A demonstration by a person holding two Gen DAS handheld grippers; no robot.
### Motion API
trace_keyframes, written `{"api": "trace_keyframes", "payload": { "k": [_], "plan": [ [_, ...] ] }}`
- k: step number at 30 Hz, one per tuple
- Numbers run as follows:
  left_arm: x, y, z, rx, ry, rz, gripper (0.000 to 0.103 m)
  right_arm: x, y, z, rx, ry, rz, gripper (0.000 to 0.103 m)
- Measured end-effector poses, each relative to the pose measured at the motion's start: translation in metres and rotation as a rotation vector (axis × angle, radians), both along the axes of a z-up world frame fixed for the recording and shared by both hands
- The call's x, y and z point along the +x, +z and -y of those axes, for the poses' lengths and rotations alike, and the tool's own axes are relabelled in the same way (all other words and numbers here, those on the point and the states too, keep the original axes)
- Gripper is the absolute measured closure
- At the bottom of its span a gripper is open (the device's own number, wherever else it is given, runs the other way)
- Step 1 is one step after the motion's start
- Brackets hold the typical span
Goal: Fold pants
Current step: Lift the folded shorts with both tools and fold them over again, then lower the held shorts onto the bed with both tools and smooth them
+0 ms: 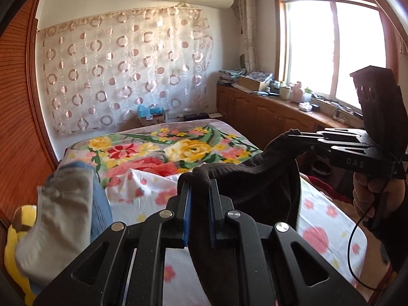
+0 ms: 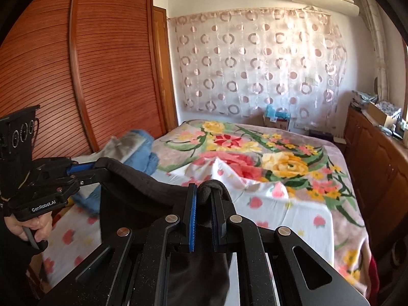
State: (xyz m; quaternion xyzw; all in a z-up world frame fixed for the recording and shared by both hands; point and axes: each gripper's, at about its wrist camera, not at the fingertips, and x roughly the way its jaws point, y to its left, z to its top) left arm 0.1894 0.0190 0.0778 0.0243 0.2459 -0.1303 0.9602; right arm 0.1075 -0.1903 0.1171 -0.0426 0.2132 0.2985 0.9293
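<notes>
My left gripper point(image 1: 200, 186), nearest the lens, has its blue-lined fingers point(image 1: 187, 204) closed narrowly on a bunched edge of the dark pants point(image 1: 255, 178). My right gripper point(image 2: 204, 193) likewise pinches the same edge between its pads. The pants hang stretched between the two tools, lifted above the bed point(image 2: 293, 211) with its floral blanket point(image 1: 183, 148). A grey and blue heap of clothes point(image 1: 63, 216) lies at the bed's left edge, near the slatted wardrobe point(image 2: 89, 76).

Sunlit window point(image 1: 331, 48), wooden wardrobe point(image 2: 76, 76), floral bed point(image 2: 255, 158).
</notes>
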Motion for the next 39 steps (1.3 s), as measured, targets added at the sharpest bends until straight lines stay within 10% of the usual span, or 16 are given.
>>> {"api": "trace_keyframes", "payload": {
  "k": [11,21,39],
  "plan": [
    [-0.005,0.059,0.005,0.044,-0.001,0.136,0.090,0.037,0.089,-0.006,0.076,-0.027,0.126,0.094],
    [-0.056,-0.056,0.002,0.064,-0.019,-0.090,0.090,-0.015,-0.009,-0.019,-0.016,0.013,-0.089,0.094],
    [-0.110,-0.109,0.017,0.038,-0.026,-0.176,0.090,-0.024,-0.055,-0.014,-0.060,0.018,-0.239,0.094]
  ]
}}
